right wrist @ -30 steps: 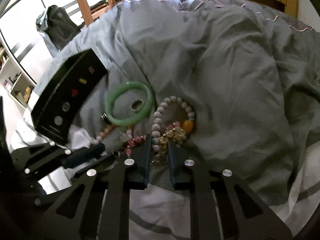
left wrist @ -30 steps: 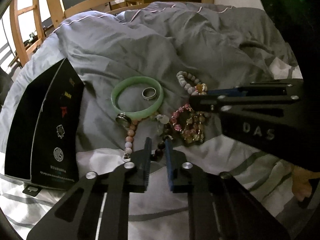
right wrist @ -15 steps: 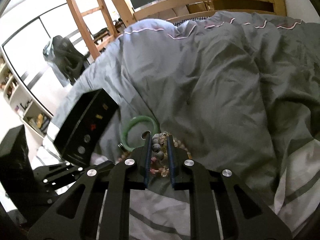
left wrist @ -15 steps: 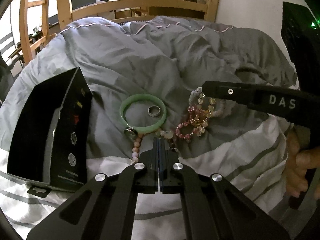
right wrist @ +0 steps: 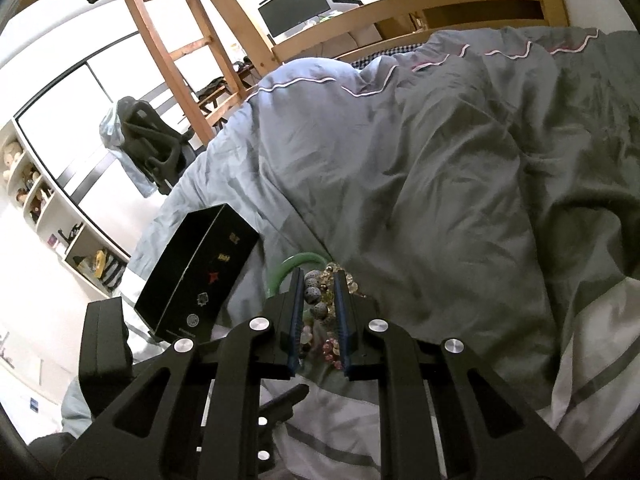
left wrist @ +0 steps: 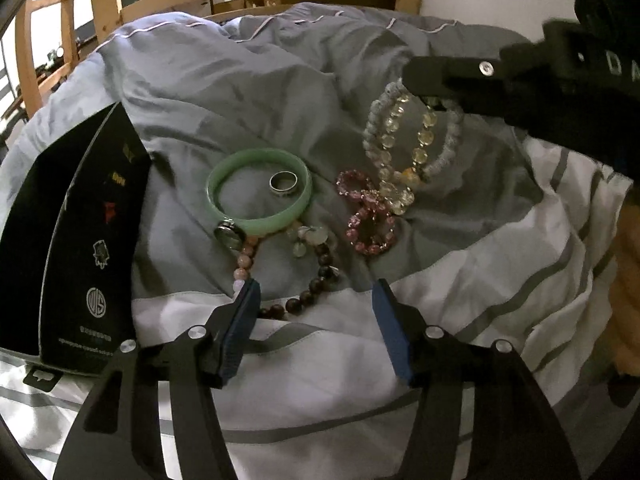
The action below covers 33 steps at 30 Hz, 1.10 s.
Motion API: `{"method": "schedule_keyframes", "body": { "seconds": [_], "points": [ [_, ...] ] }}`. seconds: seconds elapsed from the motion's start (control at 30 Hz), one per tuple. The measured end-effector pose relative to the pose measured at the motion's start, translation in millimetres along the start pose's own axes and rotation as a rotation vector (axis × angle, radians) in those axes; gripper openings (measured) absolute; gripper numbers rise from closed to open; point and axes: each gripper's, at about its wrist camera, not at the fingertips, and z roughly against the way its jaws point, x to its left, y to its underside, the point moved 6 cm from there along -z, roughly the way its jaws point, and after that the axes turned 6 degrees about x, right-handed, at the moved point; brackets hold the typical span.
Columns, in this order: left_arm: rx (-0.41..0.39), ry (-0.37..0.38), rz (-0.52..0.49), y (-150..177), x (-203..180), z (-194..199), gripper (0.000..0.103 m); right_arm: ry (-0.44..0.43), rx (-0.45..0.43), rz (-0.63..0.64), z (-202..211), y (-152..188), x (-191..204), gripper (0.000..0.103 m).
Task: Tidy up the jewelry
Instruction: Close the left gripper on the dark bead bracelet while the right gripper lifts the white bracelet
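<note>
Bracelets lifted since earlier | clear, grey beads | right tongs clamped

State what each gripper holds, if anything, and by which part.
Right gripper: shut on the beaded bracelets, gripped at the top of their loops, the rest dangling. Left gripper: fingers just opened, holding nothing.

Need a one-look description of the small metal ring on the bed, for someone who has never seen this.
Find the black box standing on the grey duvet; just right of it lies a pale green bangle. The silver ring lies inside that bangle's loop, on the fabric. It is the only plain metal band there; everything around it is beaded or far larger.
</note>
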Motion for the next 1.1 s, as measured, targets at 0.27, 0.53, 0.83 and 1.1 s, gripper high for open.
{"method": "schedule_keyframes", "body": {
  "seconds": [0.27,0.53,0.83,1.1],
  "points": [
    [-0.035,0.043,0.065,-8,12,10,0.003,-0.022,-0.029,-0.013,8,-3,-1,0.016],
    [-0.099,0.078,0.041,-18,4,32,0.0,-0.019,-0.035,-0.012,11,-4,-1,0.016],
    [-0.015,0.027,-0.024,-4,-6,1,0.042,-0.021,-0.024,-0.012,8,-2,0,0.016],
    [-0.037,0.062,0.052,-13,11,8,0.0,-0.017,-0.027,-0.022,7,-3,-1,0.016]
  ]
}}
